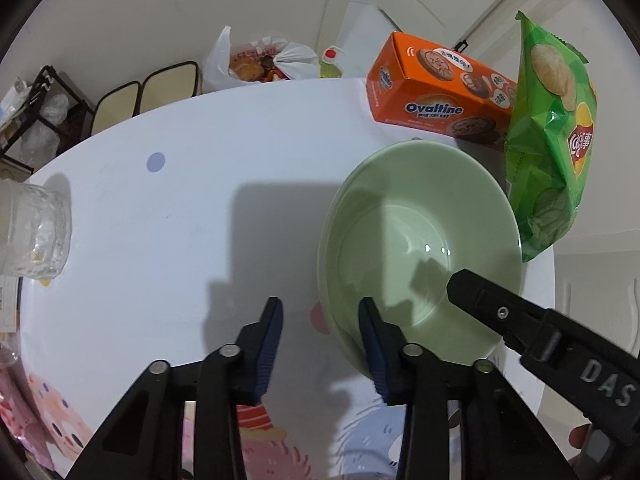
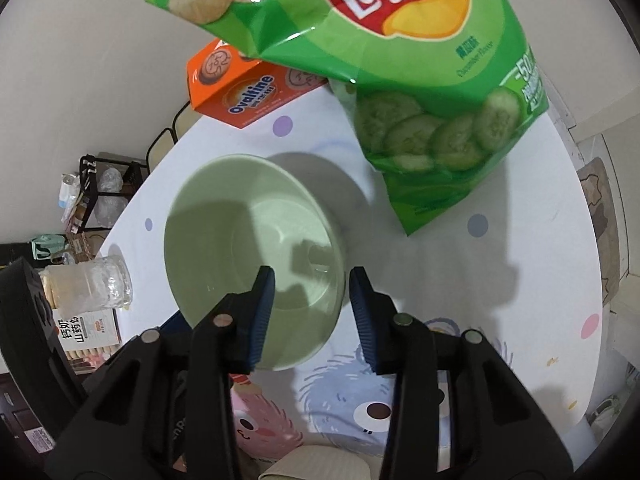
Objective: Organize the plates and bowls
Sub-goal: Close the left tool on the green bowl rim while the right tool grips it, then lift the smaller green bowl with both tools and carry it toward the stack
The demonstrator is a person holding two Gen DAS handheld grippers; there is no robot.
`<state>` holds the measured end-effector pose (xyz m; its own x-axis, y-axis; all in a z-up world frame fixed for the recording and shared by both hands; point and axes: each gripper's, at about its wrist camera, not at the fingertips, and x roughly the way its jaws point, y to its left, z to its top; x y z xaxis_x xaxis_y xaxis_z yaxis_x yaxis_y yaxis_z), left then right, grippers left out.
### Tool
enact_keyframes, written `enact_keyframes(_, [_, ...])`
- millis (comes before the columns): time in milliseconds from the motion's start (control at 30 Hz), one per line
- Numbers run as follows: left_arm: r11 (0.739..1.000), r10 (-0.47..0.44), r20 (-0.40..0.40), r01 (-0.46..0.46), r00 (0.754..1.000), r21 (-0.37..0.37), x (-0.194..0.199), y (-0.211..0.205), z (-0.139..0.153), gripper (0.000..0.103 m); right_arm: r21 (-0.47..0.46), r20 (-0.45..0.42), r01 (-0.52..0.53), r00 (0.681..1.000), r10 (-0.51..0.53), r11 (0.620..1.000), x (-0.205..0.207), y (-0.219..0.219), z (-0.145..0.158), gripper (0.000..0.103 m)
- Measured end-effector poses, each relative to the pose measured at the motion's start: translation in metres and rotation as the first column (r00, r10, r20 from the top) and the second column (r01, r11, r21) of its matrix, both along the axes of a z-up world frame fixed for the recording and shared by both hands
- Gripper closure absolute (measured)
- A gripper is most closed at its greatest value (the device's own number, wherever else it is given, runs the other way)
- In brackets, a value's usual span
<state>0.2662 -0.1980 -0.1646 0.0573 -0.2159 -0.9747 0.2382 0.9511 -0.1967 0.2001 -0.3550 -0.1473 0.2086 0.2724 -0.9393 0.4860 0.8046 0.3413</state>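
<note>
On the white tabletop (image 1: 168,216), at its left edge at about nine o'clock in the left wrist view, stands a clear glass jar (image 1: 36,232). The left gripper (image 1: 320,344) points steeply down at the tabletop, its two blue-padded fingers standing apart. The near-left rim of the green bowl (image 1: 420,232) passes between them: the right finger lies inside the bowl against its wall, while the left finger stays outside over bare tabletop, clear of the rim. Whether the pads actually press on the rim cannot be told. The bowl sits upright at about three o'clock from the middle of this view. Beyond it, at one o'clock, lies an orange biscuit box (image 1: 436,92), and just beside the bowl at two o'clock leans a green crisp bag (image 1: 552,140). The right gripper's black finger reaches into the bowl from four o'clock.

In the right wrist view the jar (image 2: 100,284) stands at nine o'clock, the bowl (image 2: 240,240) a little left of centre. The right gripper (image 2: 312,312) straddles the bowl's near-right rim: its left finger is inside the bowl, its right finger outside over the tabletop (image 2: 500,280). A gap shows between the right pad and the rim, so no grip is evident. The biscuit box (image 2: 240,92) lies at eleven o'clock and the crisp bag (image 2: 420,80) at twelve to one o'clock.
</note>
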Motion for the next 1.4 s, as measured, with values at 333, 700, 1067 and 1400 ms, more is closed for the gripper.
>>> enact_keyframes(333, [0.999, 0.001, -0.011, -0.002, 1.0, -0.034, 0.006, -0.005, -0.002, 0.085, -0.02, -0.013, -0.019, 1.0, 0.019, 1.0, -0.001, -0.01, -0.009, 0.092])
enact_keyframes(700, [0.998, 0.011, -0.015, -0.011, 1.0, -0.059, 0.004, 0.001, -0.004, 0.09, -0.026, 0.013, -0.045, 0.999, 0.046, 0.999, 0.0, -0.003, -0.009, 0.092])
enact_keyframes(1067, [0.998, 0.053, 0.026, -0.052, 0.998, -0.043, -0.034, 0.019, 0.03, 0.09, -0.034, 0.061, -0.099, 0.993, 0.101, 0.995, -0.027, 0.012, 0.017, 0.092])
enact_keyframes(1400, [0.992, 0.117, 0.09, -0.111, 0.989, -0.065, -0.096, 0.046, 0.078, 0.09, -0.04, 0.152, -0.191, 0.969, 0.195, 0.981, -0.073, 0.027, 0.065, 0.091])
